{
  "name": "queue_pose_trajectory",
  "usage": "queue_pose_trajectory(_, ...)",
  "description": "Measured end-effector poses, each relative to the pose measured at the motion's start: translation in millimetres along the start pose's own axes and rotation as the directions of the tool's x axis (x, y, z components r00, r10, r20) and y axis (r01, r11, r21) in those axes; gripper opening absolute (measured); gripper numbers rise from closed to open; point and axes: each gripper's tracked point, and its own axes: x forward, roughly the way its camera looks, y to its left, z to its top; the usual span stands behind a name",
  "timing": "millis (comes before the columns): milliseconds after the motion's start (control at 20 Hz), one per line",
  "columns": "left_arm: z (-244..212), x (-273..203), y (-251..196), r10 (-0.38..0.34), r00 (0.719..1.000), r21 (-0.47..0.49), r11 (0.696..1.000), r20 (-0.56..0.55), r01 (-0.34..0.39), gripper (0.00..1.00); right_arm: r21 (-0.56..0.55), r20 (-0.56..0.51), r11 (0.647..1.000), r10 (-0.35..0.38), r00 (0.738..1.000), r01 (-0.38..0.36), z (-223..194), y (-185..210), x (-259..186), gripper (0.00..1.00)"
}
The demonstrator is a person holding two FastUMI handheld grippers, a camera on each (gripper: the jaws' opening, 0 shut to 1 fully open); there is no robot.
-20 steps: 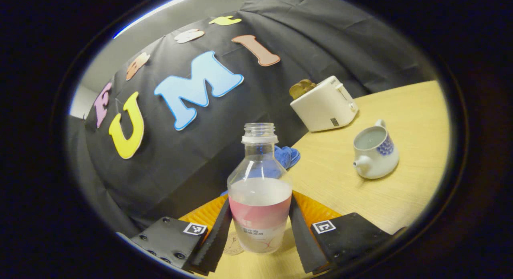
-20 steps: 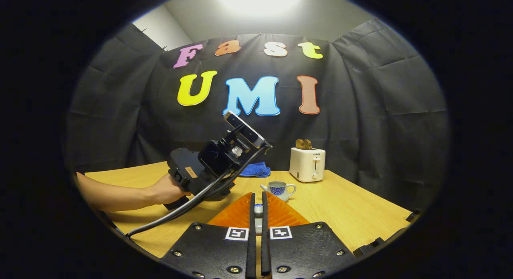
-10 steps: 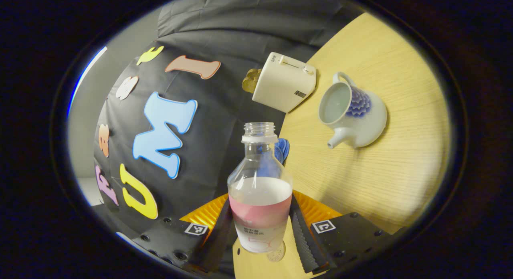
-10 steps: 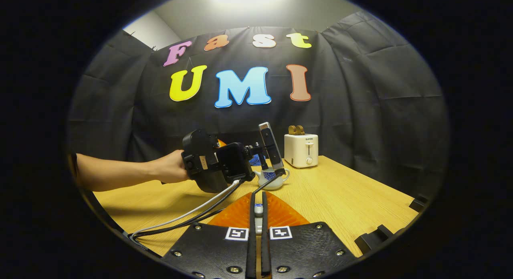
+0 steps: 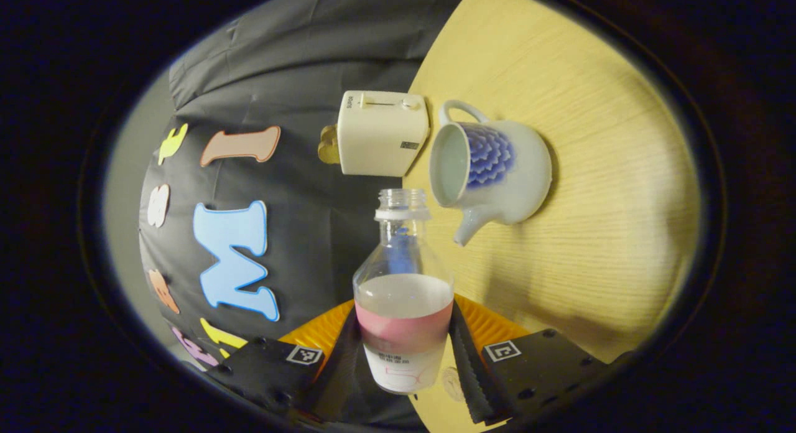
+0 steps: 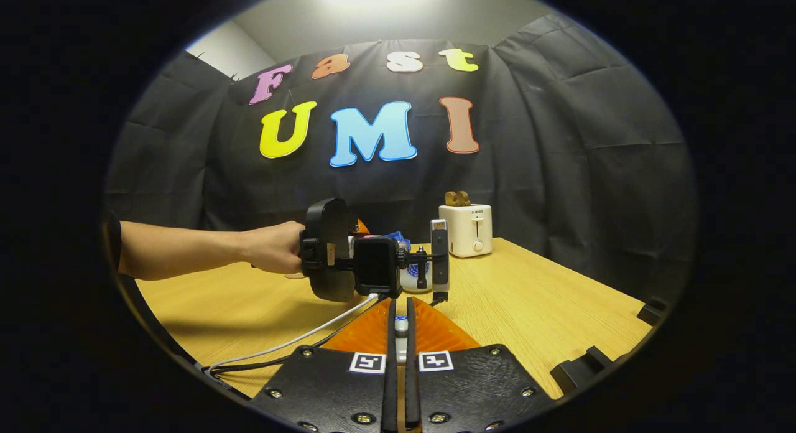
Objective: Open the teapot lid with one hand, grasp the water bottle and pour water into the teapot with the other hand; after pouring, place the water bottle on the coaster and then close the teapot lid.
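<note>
Left gripper [image 5: 404, 352]: closed on the water bottle [image 5: 403, 302], one finger pressed to each side of the labelled lower body. In the left gripper view the bottle's long axis runs along the fingers, neck away from the camera, cap off. The table [image 5: 597, 234] stands nearly on edge in that view, so gripper and bottle are rolled well over to the side. Water fills the lower part of the bottle.

Teapot [image 5: 491, 172]: sits on the table, lid off, mouth open and near the bottle's neck but apart from it. Spout points toward the bottle's side, handle toward the toaster [image 5: 380, 133]. The toaster stands just behind the teapot at the table's back edge, against the cloth wall.

Right gripper [image 6: 401, 339]: fingers nearly together on a small white piece, probably the teapot lid [image 6: 401, 326], held low over the table's near edge.

In the right gripper view a hand [image 6: 277, 247] holds the left gripper [image 6: 367, 259] above mid-table, the teapot partly hidden behind it. The table's right half and its near left lie bare.
</note>
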Motion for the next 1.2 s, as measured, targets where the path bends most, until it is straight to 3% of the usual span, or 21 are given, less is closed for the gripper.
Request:
queue_pose_trajectory(500,2.4,0.0,6.0,-0.035,0.999,0.224,0.974,-0.042,0.043,0.86,0.018,-0.014,1.000,0.007,1.000,-0.006,-2.4,-2.0,2.9,0.05)
queue_pose_trajectory(1200,10.1,-6.2,26.7,-0.011,0.998,0.390,0.920,-0.068,0.036,0.85,0.043,-0.040,0.999,0.002,0.999,-0.001,-9.2,-9.7,5.5,0.05)
